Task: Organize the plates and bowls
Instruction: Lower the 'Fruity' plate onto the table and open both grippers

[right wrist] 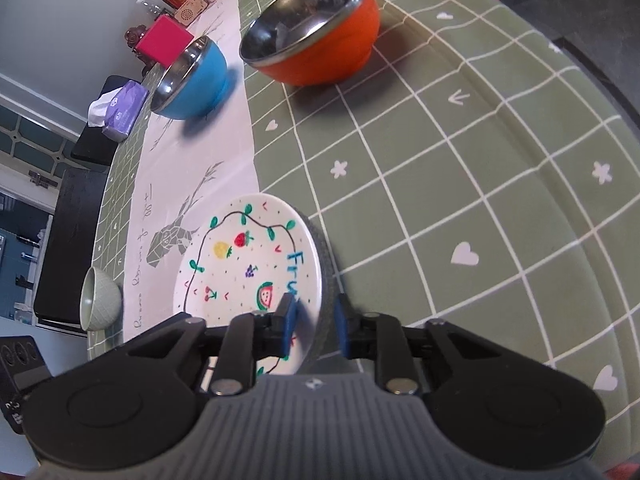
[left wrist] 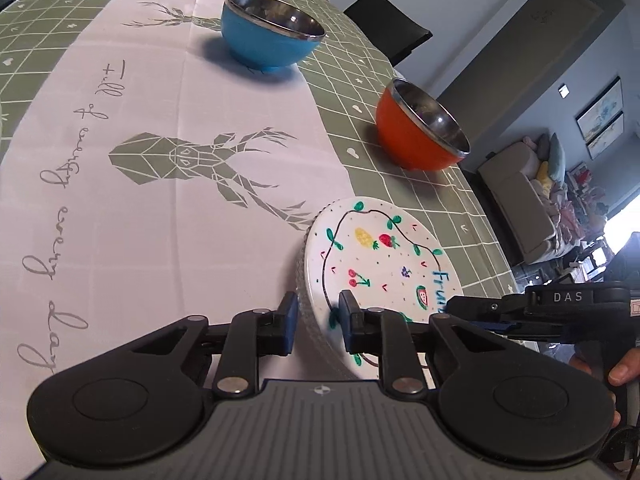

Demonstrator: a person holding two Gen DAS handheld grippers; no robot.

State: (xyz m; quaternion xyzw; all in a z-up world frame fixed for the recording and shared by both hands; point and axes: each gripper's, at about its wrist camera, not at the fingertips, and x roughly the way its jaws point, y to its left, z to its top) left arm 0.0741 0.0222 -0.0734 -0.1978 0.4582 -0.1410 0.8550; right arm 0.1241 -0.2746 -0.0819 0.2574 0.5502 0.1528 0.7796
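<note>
Left tool (left wrist: 314,320) and right tool (right wrist: 316,322) each narrow, clamped on opposite rims of fruit plate (left wrist: 376,256), sharing load; likely carrying toward stack.

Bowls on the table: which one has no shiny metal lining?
The small pale green bowl at the table's edge; the blue bowl and orange bowl are steel-lined.

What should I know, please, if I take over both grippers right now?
Left gripper: jaws closed on the rim of the fruit plate and the textured plate under it.
Right gripper: same grip, elsewhere on the rim.
Blue bowl, orange bowl and pale green bowl stand apart on the tablecloth.
Done: two plates stacked. Left: gather the bowls.
</note>
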